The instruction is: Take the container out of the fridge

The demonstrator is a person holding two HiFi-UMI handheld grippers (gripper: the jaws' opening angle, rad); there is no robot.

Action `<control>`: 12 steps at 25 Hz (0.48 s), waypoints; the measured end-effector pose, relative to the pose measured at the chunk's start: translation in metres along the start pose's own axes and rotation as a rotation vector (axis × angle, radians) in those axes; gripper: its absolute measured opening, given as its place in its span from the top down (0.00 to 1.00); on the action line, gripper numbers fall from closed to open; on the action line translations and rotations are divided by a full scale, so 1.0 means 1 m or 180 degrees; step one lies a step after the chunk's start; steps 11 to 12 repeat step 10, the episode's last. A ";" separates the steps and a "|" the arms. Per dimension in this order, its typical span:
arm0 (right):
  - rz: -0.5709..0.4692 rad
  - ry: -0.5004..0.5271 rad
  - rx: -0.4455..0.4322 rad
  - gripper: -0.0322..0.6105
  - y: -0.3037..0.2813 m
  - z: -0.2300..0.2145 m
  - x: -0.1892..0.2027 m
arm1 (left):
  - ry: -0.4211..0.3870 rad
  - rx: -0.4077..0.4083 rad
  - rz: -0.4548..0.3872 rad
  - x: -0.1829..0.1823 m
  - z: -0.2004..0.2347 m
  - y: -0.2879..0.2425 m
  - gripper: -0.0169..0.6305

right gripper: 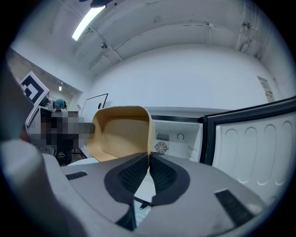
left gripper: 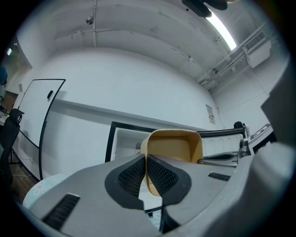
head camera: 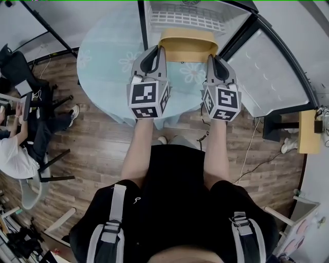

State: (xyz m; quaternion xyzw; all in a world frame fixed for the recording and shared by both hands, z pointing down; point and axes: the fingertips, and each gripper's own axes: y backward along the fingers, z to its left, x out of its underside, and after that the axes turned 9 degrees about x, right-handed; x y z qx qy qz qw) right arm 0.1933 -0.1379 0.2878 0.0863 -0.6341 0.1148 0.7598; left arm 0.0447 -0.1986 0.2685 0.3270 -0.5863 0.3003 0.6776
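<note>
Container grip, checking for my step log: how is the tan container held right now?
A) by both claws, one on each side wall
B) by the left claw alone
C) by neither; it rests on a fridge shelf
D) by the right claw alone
A: the left claw is shut on one side wall of the container and the right claw is shut on the opposite wall, in front of the open fridge.

Office-like lab or recording room: wood-plank floor (head camera: 92,154), seated person (head camera: 13,156) at desks at left edge, black stand legs (head camera: 46,25) upper left, black-framed whiteboard (left gripper: 46,125), ceiling tube light (left gripper: 222,30), small white fridge (head camera: 190,15) top centre, round pale-blue flowered worktop (head camera: 108,67).
</note>
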 end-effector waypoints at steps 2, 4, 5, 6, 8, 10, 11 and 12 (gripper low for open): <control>0.0041 0.0016 0.0028 0.92 0.001 -0.005 0.004 | 0.0032 0.0035 0.0022 0.006 -0.003 -0.004 0.95; 0.0090 0.0027 0.0074 0.92 0.002 -0.011 0.010 | 0.0060 0.0078 0.0063 0.014 -0.008 -0.009 0.95; 0.0114 0.0033 0.0096 0.93 0.002 -0.014 0.013 | 0.0072 0.0097 0.0086 0.018 -0.010 -0.011 0.95; 0.0134 0.0038 0.0113 0.93 0.001 -0.016 0.016 | 0.0083 0.0111 0.0108 0.022 -0.011 -0.013 0.95; 0.0165 0.0044 0.0130 0.93 0.000 -0.019 0.021 | 0.0097 0.0128 0.0141 0.029 -0.013 -0.016 0.95; 0.0187 0.0042 0.0138 0.93 -0.002 -0.021 0.026 | 0.0102 0.0139 0.0165 0.034 -0.013 -0.018 0.95; 0.0187 0.0042 0.0138 0.93 -0.002 -0.021 0.026 | 0.0102 0.0139 0.0165 0.034 -0.013 -0.018 0.95; 0.0187 0.0042 0.0138 0.93 -0.002 -0.021 0.026 | 0.0102 0.0139 0.0165 0.034 -0.013 -0.018 0.95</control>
